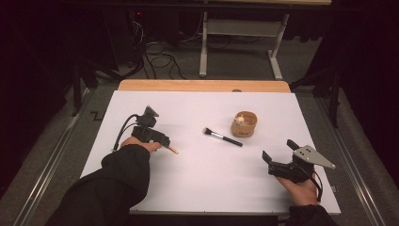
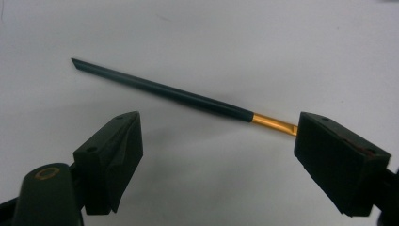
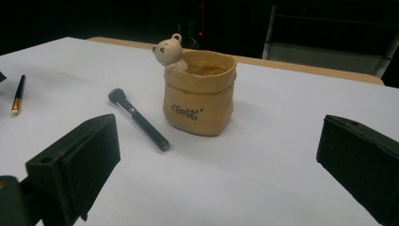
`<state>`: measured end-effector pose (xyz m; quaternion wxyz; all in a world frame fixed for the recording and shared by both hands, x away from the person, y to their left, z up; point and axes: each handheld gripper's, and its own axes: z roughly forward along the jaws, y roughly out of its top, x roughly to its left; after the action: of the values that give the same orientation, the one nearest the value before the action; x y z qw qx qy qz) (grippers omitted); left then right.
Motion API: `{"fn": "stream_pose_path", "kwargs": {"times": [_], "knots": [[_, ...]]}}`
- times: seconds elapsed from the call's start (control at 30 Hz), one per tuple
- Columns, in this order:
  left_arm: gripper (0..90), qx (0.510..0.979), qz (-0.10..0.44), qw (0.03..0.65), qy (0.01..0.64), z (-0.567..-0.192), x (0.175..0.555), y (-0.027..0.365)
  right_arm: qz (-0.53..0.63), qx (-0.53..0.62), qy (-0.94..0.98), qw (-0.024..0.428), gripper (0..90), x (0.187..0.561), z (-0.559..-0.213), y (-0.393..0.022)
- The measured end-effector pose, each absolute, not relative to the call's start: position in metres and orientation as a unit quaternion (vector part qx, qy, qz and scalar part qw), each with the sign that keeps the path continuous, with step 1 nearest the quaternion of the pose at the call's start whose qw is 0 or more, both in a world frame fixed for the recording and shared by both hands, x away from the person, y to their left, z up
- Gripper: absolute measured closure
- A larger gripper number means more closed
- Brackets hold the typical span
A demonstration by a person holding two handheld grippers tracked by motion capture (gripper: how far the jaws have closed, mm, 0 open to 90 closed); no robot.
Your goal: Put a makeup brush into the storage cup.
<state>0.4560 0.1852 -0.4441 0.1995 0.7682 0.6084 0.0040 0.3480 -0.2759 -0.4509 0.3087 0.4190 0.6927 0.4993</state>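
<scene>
A thin pencil brush [image 2: 160, 89] — dark, slim handle, gold ferrule — lies on the white bench [image 1: 197, 174] between the left gripper's [image 2: 219, 141] released jaws; right gripper [image 3: 219, 155] released too.

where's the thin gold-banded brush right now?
The thin brush lies flat on the white table, left side in the high view, between the left gripper's open jaws, away from the big brush and pot.

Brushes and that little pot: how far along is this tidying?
Nothing looks done: the pot appears empty. In hand: the left gripper is open around the thin brush, which lies on the table, not yet gripped. Left, probably: lifting it, and the big brush, into the pot. The right gripper waits open.
</scene>
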Motion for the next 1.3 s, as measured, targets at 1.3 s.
{"fn": "stream_pose_path", "kwargs": {"times": [1.3], "knots": [[24.8,0.775,-0.003,0.143,0.615,-0.457,0.475,0.170,0.498,0.424,0.693,0.304,1.4,0.349,-0.453,-0.277]]}}
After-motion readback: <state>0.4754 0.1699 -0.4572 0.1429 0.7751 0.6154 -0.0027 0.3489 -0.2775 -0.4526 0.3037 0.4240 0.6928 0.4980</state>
